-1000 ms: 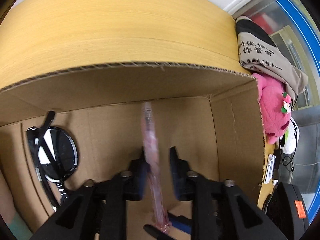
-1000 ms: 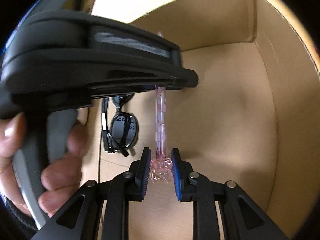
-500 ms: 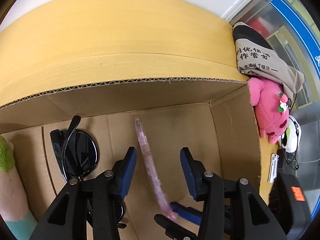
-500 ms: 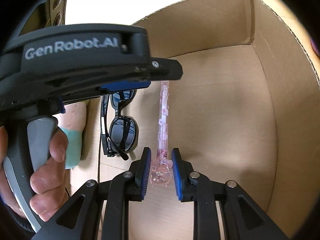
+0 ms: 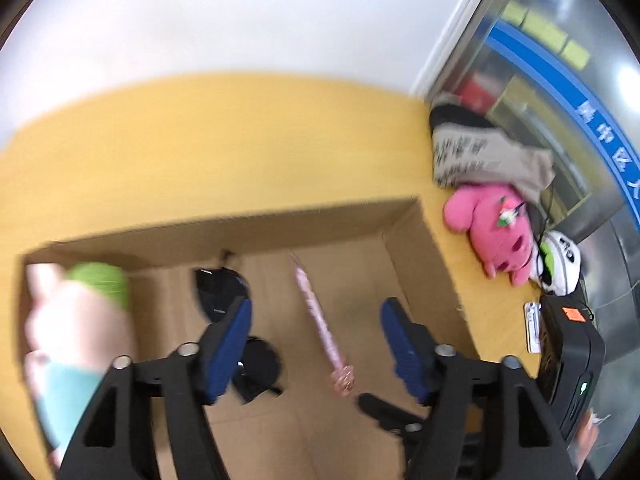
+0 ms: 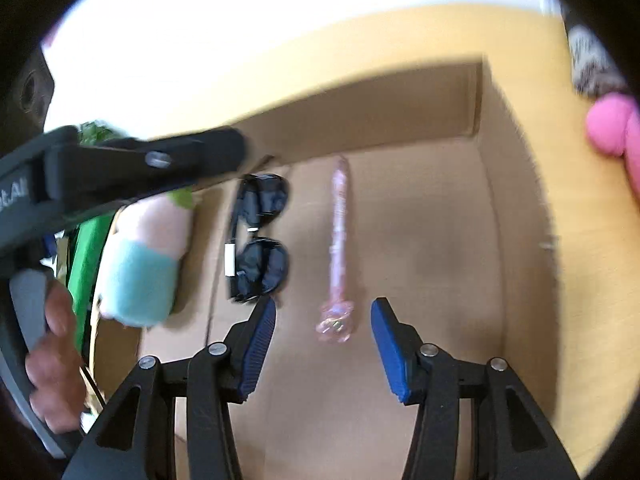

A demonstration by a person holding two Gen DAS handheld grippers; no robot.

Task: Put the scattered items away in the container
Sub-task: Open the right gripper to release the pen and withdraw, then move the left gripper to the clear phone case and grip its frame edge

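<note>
Lift clear of the pink pen (image 6: 338, 240) lying flat on the cardboard box (image 6: 520, 216) floor beside the sunglasses (image 6: 260, 240), letting left gripper (image 5: 316, 344) and right gripper (image 6: 324, 344) jaws finish opening, apparently empty despite blur, without snagging it.

Black tool (image 6: 323, 340), blue ribbed pads (image 6: 258, 350)

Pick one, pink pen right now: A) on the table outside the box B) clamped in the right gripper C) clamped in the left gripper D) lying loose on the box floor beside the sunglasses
D: the pink pen lies flat on the cardboard box floor next to the sunglasses, and neither gripper's pads touch it.
</note>
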